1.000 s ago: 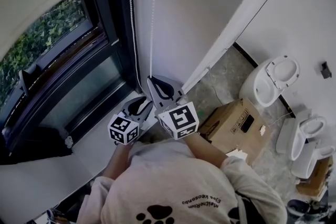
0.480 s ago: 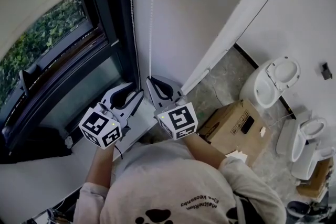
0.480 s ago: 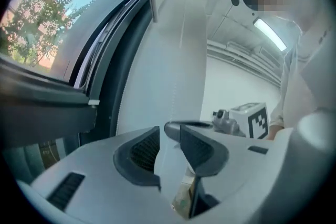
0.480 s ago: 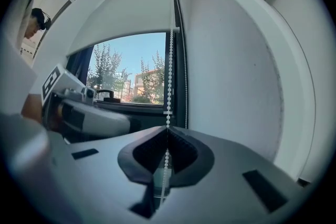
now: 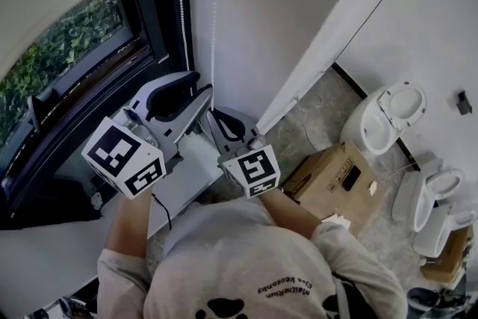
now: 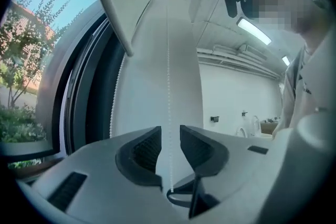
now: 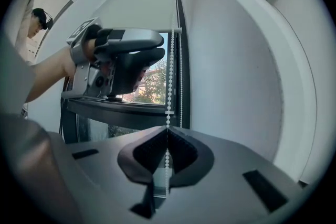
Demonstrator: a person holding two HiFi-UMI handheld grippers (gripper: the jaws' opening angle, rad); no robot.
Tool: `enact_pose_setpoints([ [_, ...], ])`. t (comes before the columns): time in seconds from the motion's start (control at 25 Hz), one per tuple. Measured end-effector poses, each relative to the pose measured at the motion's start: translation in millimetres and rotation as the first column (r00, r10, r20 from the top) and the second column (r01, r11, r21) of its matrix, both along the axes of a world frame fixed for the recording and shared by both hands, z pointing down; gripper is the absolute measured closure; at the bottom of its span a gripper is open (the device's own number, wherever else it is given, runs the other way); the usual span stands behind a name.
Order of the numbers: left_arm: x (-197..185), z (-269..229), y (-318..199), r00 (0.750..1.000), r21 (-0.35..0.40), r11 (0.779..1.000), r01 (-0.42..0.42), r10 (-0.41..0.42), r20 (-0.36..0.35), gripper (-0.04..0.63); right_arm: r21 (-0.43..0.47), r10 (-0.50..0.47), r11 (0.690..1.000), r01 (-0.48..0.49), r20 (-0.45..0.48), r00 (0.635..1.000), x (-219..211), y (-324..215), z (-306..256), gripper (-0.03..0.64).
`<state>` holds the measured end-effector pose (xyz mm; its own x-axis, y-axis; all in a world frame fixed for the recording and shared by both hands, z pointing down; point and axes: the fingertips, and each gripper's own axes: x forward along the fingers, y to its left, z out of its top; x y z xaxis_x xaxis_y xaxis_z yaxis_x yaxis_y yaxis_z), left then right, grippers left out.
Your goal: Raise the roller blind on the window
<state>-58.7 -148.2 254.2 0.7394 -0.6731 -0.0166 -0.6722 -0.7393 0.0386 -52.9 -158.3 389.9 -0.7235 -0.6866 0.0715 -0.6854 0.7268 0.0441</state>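
Your right gripper pinched the bead chain; above it, your left gripper straddled the same chain, jaws apart, not pressing it.

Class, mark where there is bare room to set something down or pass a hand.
Free: the white sill between the window frame and the person; the floor strip between wall and cardboard box. Crowded: around the bead chain, and beyond the box, where toilets stand.

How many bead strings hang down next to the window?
2. One bead string hangs against the dark window frame. The other bead string hangs over the white wall, runs between the open left tongs and is pinched in the shut right tongs.
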Motion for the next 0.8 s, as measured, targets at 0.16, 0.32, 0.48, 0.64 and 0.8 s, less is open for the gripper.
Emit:
enact_pose_setpoints([
  [0.16,3.4,-20.1,-8.5,1.000,0.021,1.000,-0.016,0.017,-0.014,0.480,0.005,-0.003,1.000,0.003,-0.008,1.000,-2.6,0.7,1.0,0.607],
  [0.32,12.2,-34.5,-14.5,0.999,0.023,0.999,-0.043,0.043,-0.021,0.502,0.004,-0.001,1.000,0.001,-0.013,1.000,0.6,1.0,0.8,0.607],
  [0.48,20.9,-40.3,-16.8,0.997,0.016,0.996,-0.082,0.082,0.001,0.570,0.006,-0.001,1.000,0.001,-0.014,1.000,0.1,2.7,0.2,0.607],
  [0.64,19.5,-39.8,-15.6,0.996,0.031,0.996,-0.084,0.084,-0.006,0.586,0.010,0.002,1.000,-0.002,-0.010,1.000,-0.7,3.1,0.0,0.607],
  [0.8,18.1,-24.9,-15.8,0.997,0.041,0.997,-0.058,0.056,0.044,0.586,-0.021,0.003,1.000,-0.004,-0.023,1.000,-1.1,2.7,14.9,0.607],
])
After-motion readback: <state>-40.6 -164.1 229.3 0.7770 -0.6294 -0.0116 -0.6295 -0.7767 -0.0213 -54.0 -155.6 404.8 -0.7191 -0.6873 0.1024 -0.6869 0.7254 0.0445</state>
